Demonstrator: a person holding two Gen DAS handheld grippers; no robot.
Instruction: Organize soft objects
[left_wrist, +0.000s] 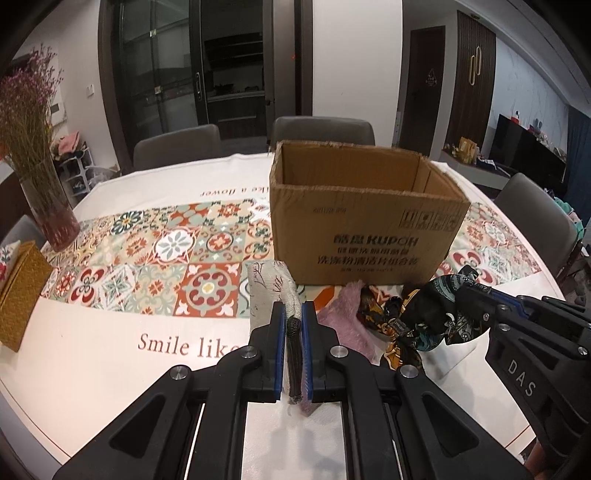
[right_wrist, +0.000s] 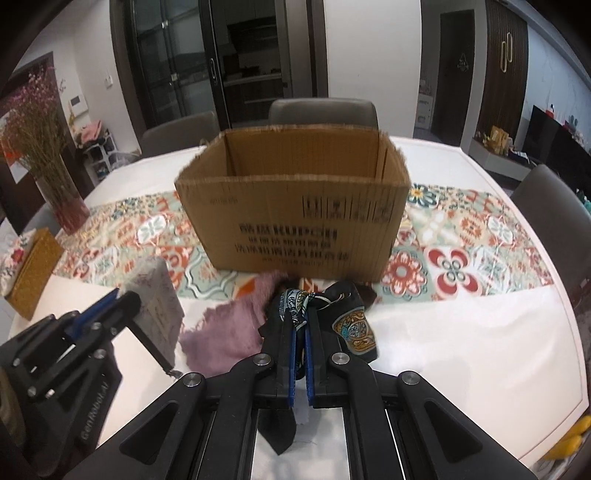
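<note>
An open cardboard box (left_wrist: 362, 221) stands on the table; it also shows in the right wrist view (right_wrist: 295, 218). My left gripper (left_wrist: 294, 314) is shut on a beige printed cloth (left_wrist: 267, 286), held up in front of the box's left corner; the cloth also shows in the right wrist view (right_wrist: 157, 310). My right gripper (right_wrist: 301, 321) is shut on a black patterned scarf (right_wrist: 347, 314), seen too in the left wrist view (left_wrist: 424, 317). A fuzzy pink cloth (right_wrist: 229, 328) lies on the table between the grippers, just in front of the box.
A glass vase of dried purple flowers (left_wrist: 40, 184) and a woven tissue box (left_wrist: 18, 291) stand at the table's left. Grey chairs (left_wrist: 321, 129) surround the table. A patterned runner (left_wrist: 155, 258) crosses the white tablecloth.
</note>
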